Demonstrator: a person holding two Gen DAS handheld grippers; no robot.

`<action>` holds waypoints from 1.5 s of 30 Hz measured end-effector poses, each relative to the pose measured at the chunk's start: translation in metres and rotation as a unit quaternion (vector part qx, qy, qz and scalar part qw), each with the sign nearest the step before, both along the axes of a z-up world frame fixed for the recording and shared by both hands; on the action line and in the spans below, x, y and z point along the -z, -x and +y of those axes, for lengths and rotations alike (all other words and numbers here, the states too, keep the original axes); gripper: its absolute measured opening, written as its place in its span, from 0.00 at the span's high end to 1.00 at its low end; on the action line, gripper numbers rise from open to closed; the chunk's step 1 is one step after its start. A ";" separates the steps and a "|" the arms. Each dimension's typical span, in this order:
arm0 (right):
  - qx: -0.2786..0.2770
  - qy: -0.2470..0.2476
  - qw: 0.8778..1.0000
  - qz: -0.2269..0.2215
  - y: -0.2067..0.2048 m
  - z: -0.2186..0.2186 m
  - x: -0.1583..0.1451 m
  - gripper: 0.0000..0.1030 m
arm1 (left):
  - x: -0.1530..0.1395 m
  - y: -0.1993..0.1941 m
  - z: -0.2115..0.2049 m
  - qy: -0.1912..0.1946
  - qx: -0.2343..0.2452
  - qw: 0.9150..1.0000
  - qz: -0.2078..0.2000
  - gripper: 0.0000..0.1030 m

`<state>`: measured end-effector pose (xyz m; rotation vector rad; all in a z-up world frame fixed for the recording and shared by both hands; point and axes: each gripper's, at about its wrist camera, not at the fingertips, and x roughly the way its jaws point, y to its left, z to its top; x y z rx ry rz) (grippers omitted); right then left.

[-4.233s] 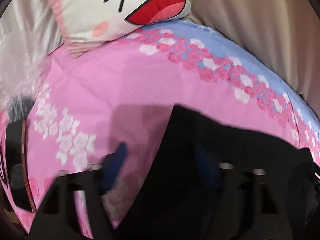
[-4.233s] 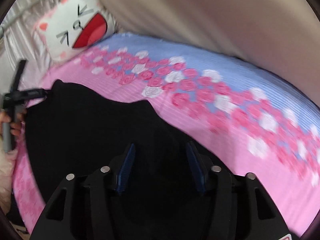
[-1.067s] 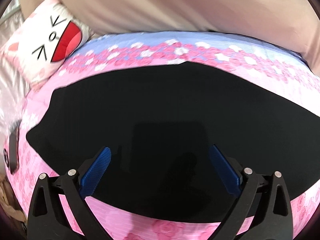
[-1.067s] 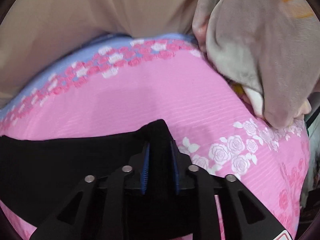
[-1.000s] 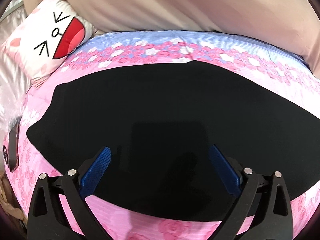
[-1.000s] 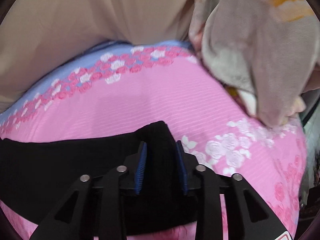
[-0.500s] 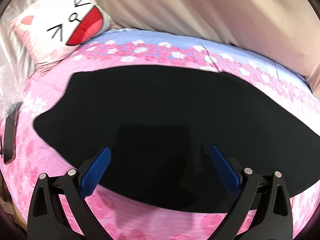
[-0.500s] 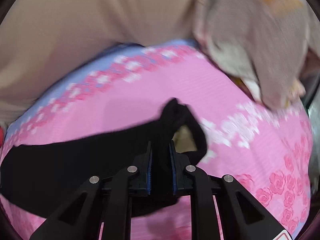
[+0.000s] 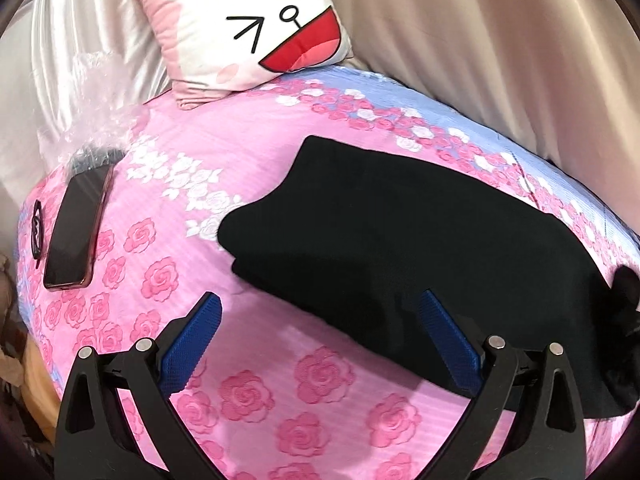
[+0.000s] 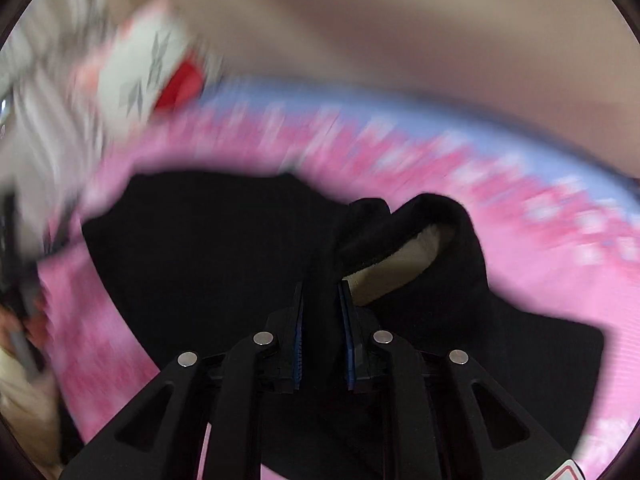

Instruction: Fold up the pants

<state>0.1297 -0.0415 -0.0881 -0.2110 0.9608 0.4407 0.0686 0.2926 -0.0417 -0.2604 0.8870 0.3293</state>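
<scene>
— Where are the black pants [image 9: 420, 232]?
— Spread on the pink rose bedsheet [image 9: 248, 360], ahead of the left gripper [image 9: 320, 332], whose jaws are spread wide, holding nothing.
— And the right gripper [image 10: 323, 320]?
— Its jaws pinch a raised fold of the pants [image 10: 224, 248].

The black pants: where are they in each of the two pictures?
Left wrist view: the pants lie on the bedspread, centre to right.
Right wrist view: the pants fill the middle, one end bunched between the shut jaws.
Shared landmark: the cat-face pillow, upper left in both views.
</scene>
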 end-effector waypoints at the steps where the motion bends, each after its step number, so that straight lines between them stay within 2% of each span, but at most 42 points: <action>1: -0.009 0.015 0.999 -0.036 0.009 0.009 -0.001 0.67 | 0.001 0.001 0.002 0.000 -0.001 1.000 0.002 0.06; 2: -0.019 0.015 0.999 -0.042 0.016 0.011 -0.005 0.60 | 0.002 0.002 0.004 -0.002 -0.002 1.000 0.003 0.06; 3: -0.027 -0.005 0.999 -0.039 0.025 0.008 -0.017 0.56 | 0.003 0.003 0.006 -0.005 -0.004 1.000 0.006 0.06; 6: -0.012 -0.055 0.996 -0.071 0.049 -0.023 -0.060 0.57 | 0.010 0.005 0.019 -0.004 -0.025 1.000 0.013 0.06; 9: 0.021 -0.043 0.994 -0.094 0.061 -0.054 -0.074 0.40 | 0.018 0.004 0.033 0.021 -0.054 0.998 0.013 0.06; 13: 0.014 -0.015 0.998 -0.062 0.053 -0.048 -0.044 0.40 | 0.037 -0.003 0.043 0.103 -0.081 0.991 0.021 0.05; 18: -0.003 0.009 0.999 -0.050 0.023 -0.015 -0.003 0.40 | 0.034 -0.004 0.039 0.101 -0.078 0.992 0.020 0.05; 20: -0.005 0.018 0.998 -0.055 0.014 -0.006 0.005 0.48 | 0.034 -0.002 0.040 0.097 -0.076 0.992 0.022 0.05; 22: -0.009 -0.004 0.999 -0.050 0.013 -0.005 -0.008 0.95 | 0.034 0.000 0.043 0.098 -0.076 0.992 0.024 0.05; 24: -0.023 -0.038 0.997 -0.061 0.024 -0.005 -0.030 0.94 | 0.035 0.002 0.046 0.102 -0.076 0.992 0.023 0.05; 26: -0.049 -0.041 0.996 -0.064 0.035 0.001 -0.039 0.86 | 0.035 0.003 0.047 0.102 -0.075 0.992 0.022 0.05; 28: -0.072 -0.014 0.996 -0.041 0.035 0.007 -0.020 0.55 | 0.038 -0.001 0.045 0.099 -0.075 0.992 0.025 0.05; 30: -0.064 0.017 0.997 -0.039 0.038 0.007 -0.003 0.55 | 0.039 -0.005 0.043 0.096 -0.075 0.992 0.028 0.05; 35: -0.061 0.039 0.995 -0.067 0.045 0.014 0.004 0.53 | 0.036 -0.004 0.043 0.096 -0.072 0.992 0.027 0.05; 37: -0.068 0.048 0.994 -0.069 0.043 0.023 0.010 0.42 | 0.037 -0.003 0.046 0.103 -0.079 0.991 0.025 0.05; 39: -0.065 0.059 0.993 -0.081 0.040 0.031 0.014 0.40 | 0.037 0.002 0.051 0.119 -0.089 0.989 0.018 0.05; 41: -0.056 0.072 0.992 -0.091 0.038 0.037 0.013 0.50 | 0.036 0.005 0.055 0.131 -0.094 0.987 0.012 0.05; 42: -0.047 0.074 0.992 -0.094 0.035 0.038 0.008 0.71 | 0.037 0.006 0.059 0.137 -0.095 0.986 0.011 0.05; 43: -0.037 0.046 0.995 -0.083 0.032 0.035 -0.003 0.83 | 0.038 0.005 0.061 0.140 -0.095 0.985 0.009 0.05; 45: -0.032 -0.005 0.997 -0.074 0.032 0.030 -0.020 0.83 | 0.038 0.002 0.065 0.138 -0.100 0.985 0.007 0.05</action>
